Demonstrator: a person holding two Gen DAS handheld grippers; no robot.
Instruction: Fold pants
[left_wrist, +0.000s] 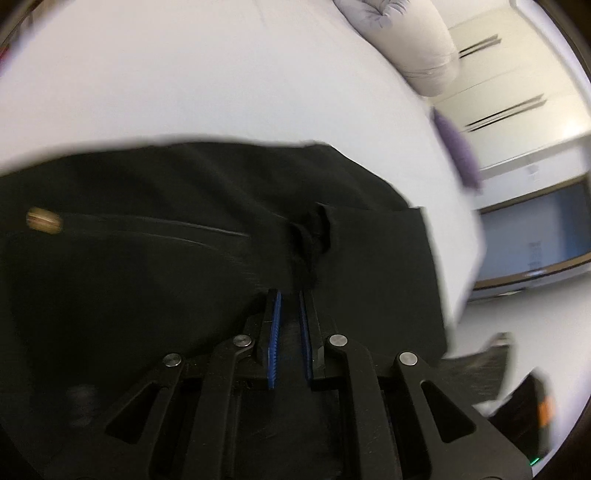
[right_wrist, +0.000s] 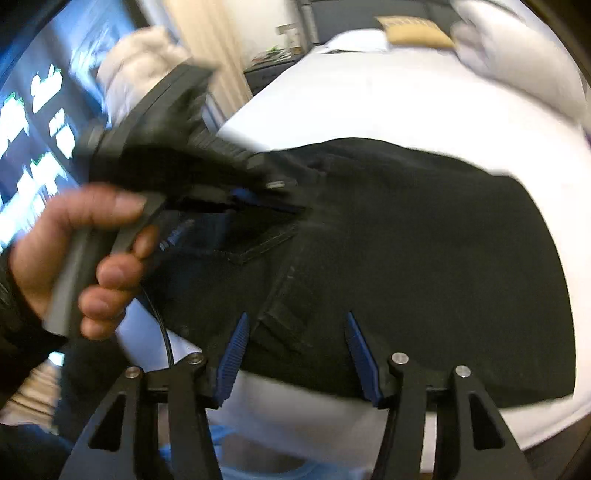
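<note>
The left gripper has its fingers nearly shut, pinching a dark fold of the black pants; the right gripper stands wide — empty — over the waistband, frame centre. The pants lie doubled on the white bed; further folds seemingly remain.

Black pants lie folded on the white bed, waistband nearest.

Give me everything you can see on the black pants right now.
The black pants lie on the white bed sheet, a dark, jeans-like fabric with stitched seams, a back pocket and belt loops; a brass-coloured button shows at the waistband. The left gripper is shut on the cloth near a belt loop. The right gripper stands open over the waistband edge, pads not pressing.
</note>
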